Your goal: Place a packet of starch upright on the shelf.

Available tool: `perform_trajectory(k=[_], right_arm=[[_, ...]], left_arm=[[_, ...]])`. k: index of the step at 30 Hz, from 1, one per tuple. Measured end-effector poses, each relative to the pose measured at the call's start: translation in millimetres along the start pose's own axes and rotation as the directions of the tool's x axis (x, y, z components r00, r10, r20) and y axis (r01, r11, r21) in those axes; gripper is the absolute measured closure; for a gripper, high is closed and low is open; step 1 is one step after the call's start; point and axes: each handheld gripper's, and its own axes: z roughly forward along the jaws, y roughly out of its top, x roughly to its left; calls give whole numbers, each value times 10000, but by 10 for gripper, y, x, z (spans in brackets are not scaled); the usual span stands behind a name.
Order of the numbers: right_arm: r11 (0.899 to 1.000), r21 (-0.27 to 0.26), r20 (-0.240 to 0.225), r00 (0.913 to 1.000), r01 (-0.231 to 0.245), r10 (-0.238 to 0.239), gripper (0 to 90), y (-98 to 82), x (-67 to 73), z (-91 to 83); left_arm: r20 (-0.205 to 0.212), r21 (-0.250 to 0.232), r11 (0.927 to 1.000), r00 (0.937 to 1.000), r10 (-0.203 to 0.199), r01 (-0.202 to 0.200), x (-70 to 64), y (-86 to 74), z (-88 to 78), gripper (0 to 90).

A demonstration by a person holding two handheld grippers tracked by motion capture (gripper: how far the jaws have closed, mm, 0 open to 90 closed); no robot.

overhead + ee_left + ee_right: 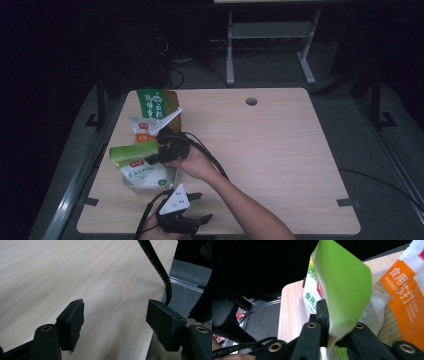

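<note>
The right gripper pinches the edge of a green-topped packet, holding it over the clear tray among other packets at the table's left. The left gripper hangs open and empty by the near edge. Next, probably, lowering the packet in before letting go.

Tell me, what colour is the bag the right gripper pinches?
Bright green bag, clearest in the right gripper view.
</note>
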Motion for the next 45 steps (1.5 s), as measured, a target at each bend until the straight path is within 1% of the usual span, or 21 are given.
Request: perform_trajectory(k=[4, 6, 7, 8, 10, 12, 13, 14, 18, 19, 20, 22, 23, 25, 27, 30, 35, 38, 42, 43, 45], right_arm=[[10000, -16, -21, 10000, 64, -64, 884, -29, 1, 12], [10000, -3, -20, 10000, -29, 29, 890, -51, -7, 6], [10000, -8, -83, 10000, 22, -22, 890, -63, -22, 3], [10000, 25, -95, 9999, -82, 82, 889, -72, -24, -5], [9999, -4, -167, 9998, -122, 122, 883, -80, -37, -8], [10000, 17, -163, 9998, -91, 91, 858, -78, -34, -11], [10000, -8, -240, 9997, -99, 98, 833, -78, -35, -14], [10000, -5, -373, 9993, -19, 18, 802, -78, -46, -24], [9999, -147, -478, 9989, -27, 20, 696, -82, -61, -106], [9997, -244, -483, 9988, -29, 17, 684, -85, -66, -126], [9997, -214, -498, 9987, -110, 99, 666, -87, -64, -154], [9997, -230, -385, 9993, -24, 15, 626, -97, -73, -208], [9998, -193, -320, 9994, -95, 89, 621, -104, -70, -244], [9997, -248, -172, 9998, -34, 30, 597, -125, -76, -314], [9997, -247, -107, 9999, -80, 78, 586, -153, -87, -393], [9997, -232, 54, 9999, -99, 100, 550, -210, -112, -506], [9981, -517, 192, 9992, -330, 341, 510, -323, -164, -677], [9982, -512, 363, 9988, -321, 340, 497, -382, -192, -751], [9961, -620, 536, 9964, -625, 659, 483, -475, -228, -865], [9958, -657, 564, 9962, -632, 669, 479, -498, -239, -892], [9952, -602, 679, 9944, -766, 807, 465, -542, -251, -948]], left_arm=[[-19, -96, 9999, 10000, -86, 86, -1, 3, -6, 302], [-26, -88, 9998, 9998, -196, 196, 0, -1, -7, 301], [-51, -78, 9997, 9997, -227, 227, 3, -4, -3, 302], [-59, -60, 9995, 9995, -299, 299, 2, -8, 1, 302], [-104, -56, 9996, 9996, -264, 264, 9, -10, 6, 302], [-141, -65, 9997, 9997, -215, 214, 21, -9, 3, 302], [-162, -88, 9994, 9993, -329, 327, 21, -11, 3, 302], [-185, -88, 9995, 9993, -320, 319, 29, -11, 1, 301], [-143, 8, 9994, 9993, -351, 351, 60, -14, 4, 301], [-138, 9, 9994, 9993, -359, 359, 61, -14, 6, 301], [-142, 14, 9993, 9993, -360, 360, 61, -13, 6, 301], [-149, -19, 9991, 9990, -423, 422, 55, -13, 6, 301], [-151, -7, 9991, 9989, -433, 433, 56, -13, 4, 301], [-188, 7, 9991, 9990, -415, 416, 65, -12, 0, 300], [-229, 110, 9993, 9991, -349, 352, 78, -9, -9, 298], [-244, -4, 9988, 9985, -491, 491, 77, -9, -1, 296], [-302, 15, 9989, 9984, -468, 469, 84, -9, 6, 291], [-305, -38, 9985, 9980, -546, 545, 80, -10, 6, 286], [-234, -64, 9982, 9979, -601, 600, 82, -8, 18, 282], [-245, -76, 9983, 9980, -578, 576, 82, -7, 19, 282], [-251, -68, 9984, 9981, -559, 558, 85, -7, 22, 280]])
